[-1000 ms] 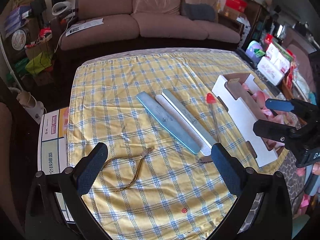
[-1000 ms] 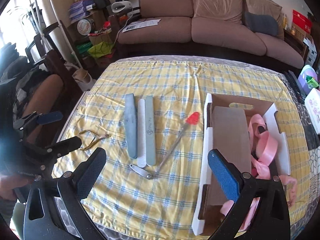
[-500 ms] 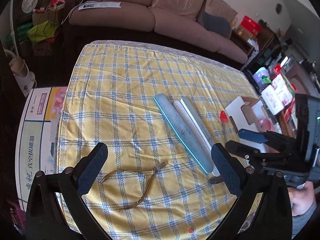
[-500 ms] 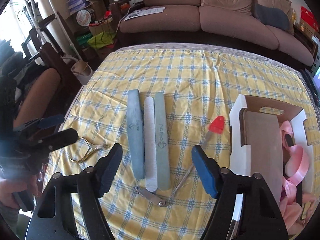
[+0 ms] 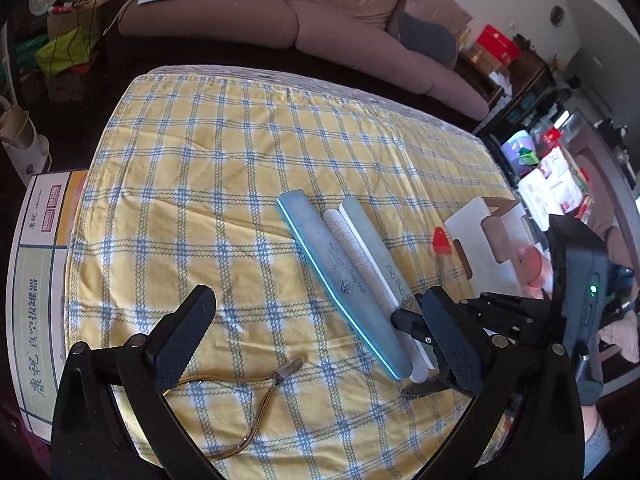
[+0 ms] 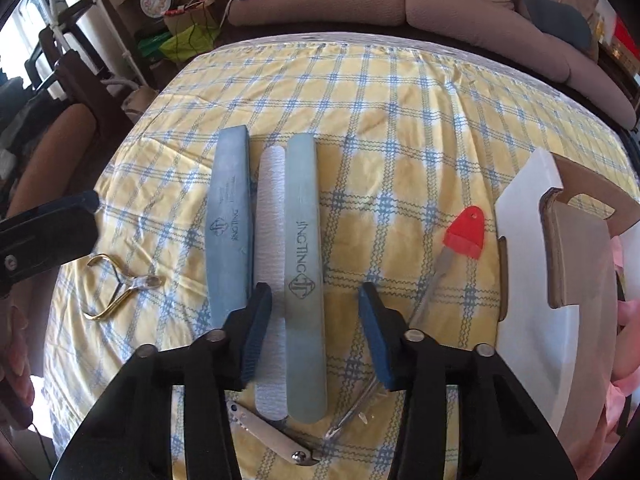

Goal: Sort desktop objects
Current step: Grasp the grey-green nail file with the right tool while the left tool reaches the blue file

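"JINGTING" nail buffer (image 6: 304, 276) lies between right gripper (image 6: 316, 336) jaws, spread, seemingly untouching; left gripper (image 5: 316, 344) jaws spread.

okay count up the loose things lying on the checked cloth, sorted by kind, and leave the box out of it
Nail files and buffer blocks: 3, blue-grey block, white file, pale green block
Cuticle nippers: 1, gold
Red-tipped metal tool: 1
Folding metal tool: 1
Total: 6

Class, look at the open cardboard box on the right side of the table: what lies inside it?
Inside the cardboard box, pink ribbon shows at the right edge. A brown flap covers the rest, so anything beneath is hidden.
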Available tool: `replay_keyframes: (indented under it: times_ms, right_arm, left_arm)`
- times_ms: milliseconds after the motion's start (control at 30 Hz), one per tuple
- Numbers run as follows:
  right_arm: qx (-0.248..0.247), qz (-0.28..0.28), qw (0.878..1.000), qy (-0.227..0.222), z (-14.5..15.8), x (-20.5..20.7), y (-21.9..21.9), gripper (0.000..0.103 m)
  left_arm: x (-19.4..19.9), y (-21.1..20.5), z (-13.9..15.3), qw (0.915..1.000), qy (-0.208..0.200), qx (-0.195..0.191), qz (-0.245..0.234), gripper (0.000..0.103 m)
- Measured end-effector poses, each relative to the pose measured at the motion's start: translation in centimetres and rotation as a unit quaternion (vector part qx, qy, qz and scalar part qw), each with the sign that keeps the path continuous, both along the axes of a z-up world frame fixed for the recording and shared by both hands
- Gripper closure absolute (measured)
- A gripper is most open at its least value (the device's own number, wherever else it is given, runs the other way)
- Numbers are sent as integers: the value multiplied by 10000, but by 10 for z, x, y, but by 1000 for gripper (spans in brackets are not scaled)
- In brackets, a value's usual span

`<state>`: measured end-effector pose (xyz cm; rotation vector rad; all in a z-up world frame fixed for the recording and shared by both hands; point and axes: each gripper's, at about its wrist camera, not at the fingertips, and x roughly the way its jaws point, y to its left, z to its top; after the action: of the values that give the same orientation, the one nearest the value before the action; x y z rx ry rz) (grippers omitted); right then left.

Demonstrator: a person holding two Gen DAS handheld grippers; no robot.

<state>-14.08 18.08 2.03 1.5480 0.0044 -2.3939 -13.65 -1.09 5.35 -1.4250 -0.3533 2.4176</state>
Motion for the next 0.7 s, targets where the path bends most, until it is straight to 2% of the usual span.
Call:
replay_keyframes:
  times_ms: [67, 233, 467, 567, 600, 667, 700]
  right_arm:
    - [278, 104, 9995, 56, 5, 4, -6, 85]
    - [392, 169, 9989, 168, 25, 21, -5, 84]
    - [546, -36, 9972, 510, 61, 45, 11, 84]
    - [471, -153, 9970, 597, 69, 48, 23, 84]
    - [416, -185, 9970, 623, 71, 48, 26, 84]
    - [313, -242, 9972, 637, 74, 49, 32, 84]
    - [253, -262, 9973, 645, 76, 51, 35, 84]
  left_arm:
    - [-11, 15, -5, 9997, -130, -180, -116, 0]
    - [-33, 40, -20, 9966, -354, -746, -41, 0]
    - [-37, 47, -33, 9951, -476, -816, 274, 0]
    - [-35, 48, -40, 9930, -523, -997, 357, 0]
    - [-35, 50, -43, 9924, -525, -1069, 315, 3]
    - [-32, 55, -45, 9898, -393, -1351, 217, 18]
    - [-30, 56, -43, 9894, -270, -1424, 126, 34]
